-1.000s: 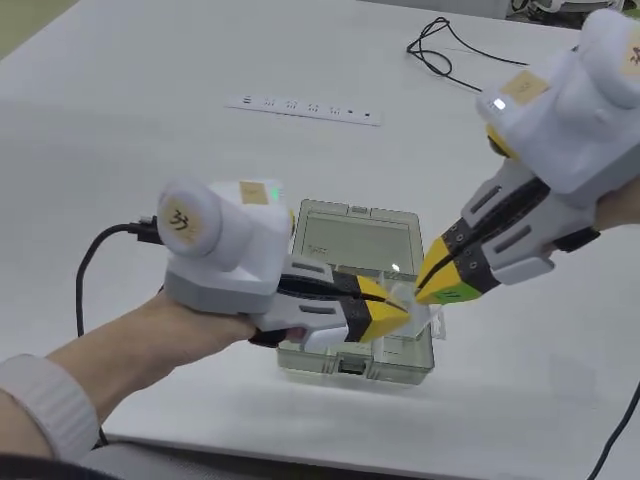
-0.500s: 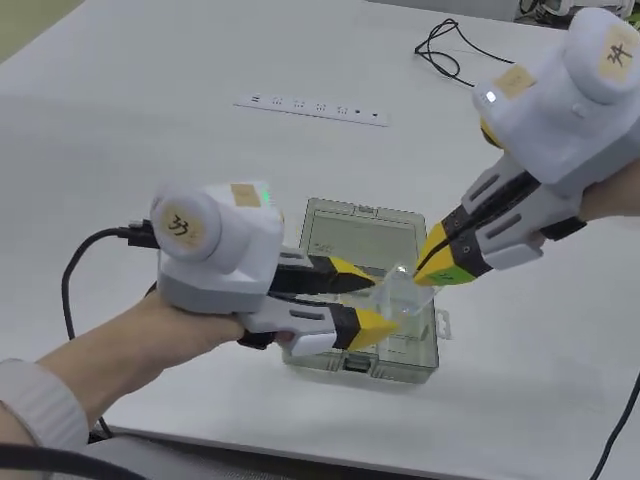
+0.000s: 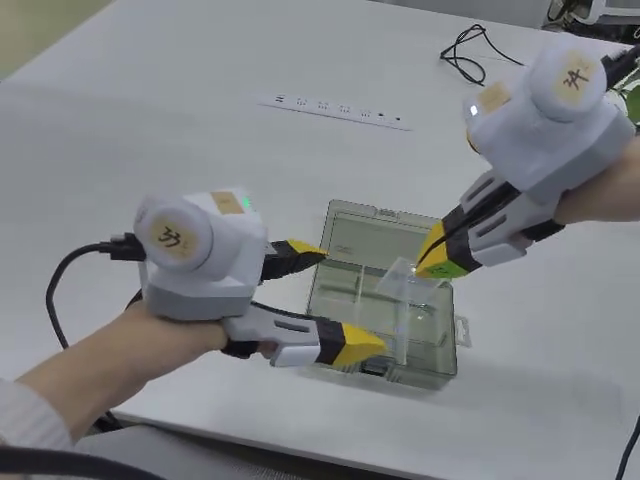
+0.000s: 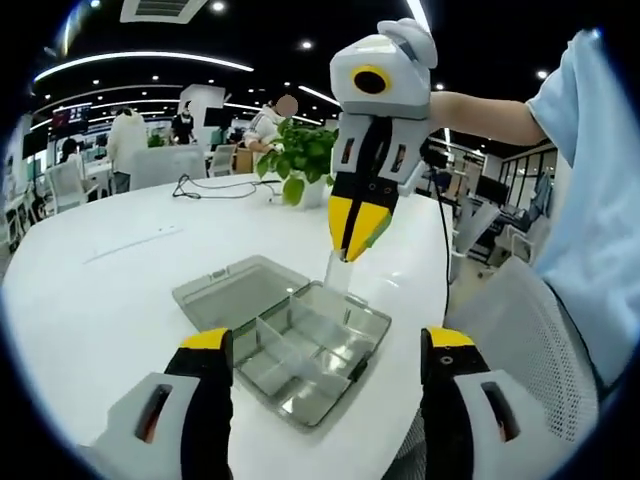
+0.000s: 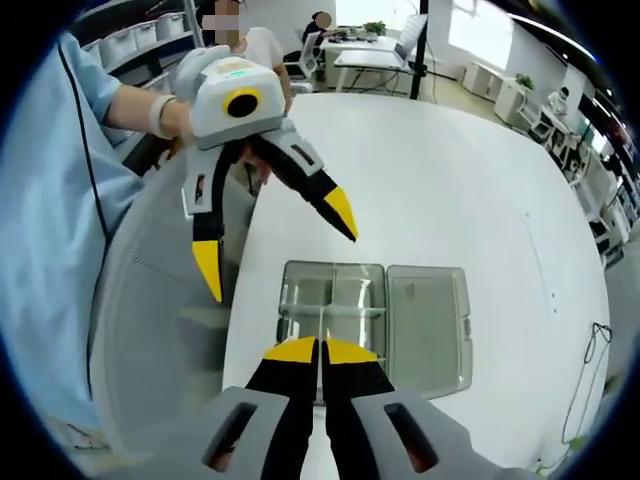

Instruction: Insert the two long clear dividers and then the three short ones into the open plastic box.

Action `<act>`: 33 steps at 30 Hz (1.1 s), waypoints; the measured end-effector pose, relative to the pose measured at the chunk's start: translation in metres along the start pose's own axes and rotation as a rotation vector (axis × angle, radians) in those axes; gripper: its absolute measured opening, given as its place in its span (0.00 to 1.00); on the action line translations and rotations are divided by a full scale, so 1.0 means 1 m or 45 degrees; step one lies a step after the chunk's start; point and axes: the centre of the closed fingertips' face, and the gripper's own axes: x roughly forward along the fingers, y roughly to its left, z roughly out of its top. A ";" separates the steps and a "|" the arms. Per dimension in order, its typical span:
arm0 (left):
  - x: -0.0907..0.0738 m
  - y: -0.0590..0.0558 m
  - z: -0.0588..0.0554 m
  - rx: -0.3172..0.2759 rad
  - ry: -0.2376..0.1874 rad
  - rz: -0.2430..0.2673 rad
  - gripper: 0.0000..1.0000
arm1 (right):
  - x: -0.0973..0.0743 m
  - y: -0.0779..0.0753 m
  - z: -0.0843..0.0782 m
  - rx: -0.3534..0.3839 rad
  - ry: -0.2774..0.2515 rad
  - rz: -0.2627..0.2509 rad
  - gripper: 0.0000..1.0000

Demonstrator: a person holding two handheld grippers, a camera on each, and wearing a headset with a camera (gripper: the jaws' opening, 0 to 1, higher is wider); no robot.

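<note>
The open clear plastic box (image 3: 425, 368) lies on the white table, its lid (image 3: 365, 238) folded flat behind it. Clear dividers (image 4: 285, 335) stand inside it and split it into compartments (image 5: 330, 310). My right gripper (image 3: 432, 268) hangs over the box's right end, shut on a small clear divider (image 3: 402, 283) that tilts down toward the box. The left gripper view shows that divider (image 4: 340, 275) below the right gripper's (image 4: 350, 245) yellow tips. My left gripper (image 3: 335, 297) stands wide open at the box's left end, with nothing between its jaws. It also faces me, open (image 5: 278, 255), in the right gripper view.
A white power strip (image 3: 335, 108) lies farther back on the table, and a black cable (image 3: 470, 55) coils at the far right. The left gripper's cord (image 3: 70, 275) trails off the near table edge. A potted plant (image 4: 305, 160) and a mesh chair (image 4: 525, 330) stand beyond.
My left gripper has opened wide and drawn back left from the divider. The right gripper keeps hold of the divider over the box. The head camera has shifted.
</note>
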 end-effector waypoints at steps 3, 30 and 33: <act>-0.002 0.006 -0.006 -0.018 0.020 0.044 0.93 | 0.005 -0.001 -0.002 0.001 0.011 0.005 0.02; -0.017 0.019 -0.016 -0.060 0.032 0.113 0.99 | 0.027 -0.009 -0.016 0.017 0.052 0.014 0.02; -0.017 0.018 -0.018 -0.061 0.038 0.112 0.98 | 0.027 -0.008 -0.014 0.017 0.050 0.013 0.02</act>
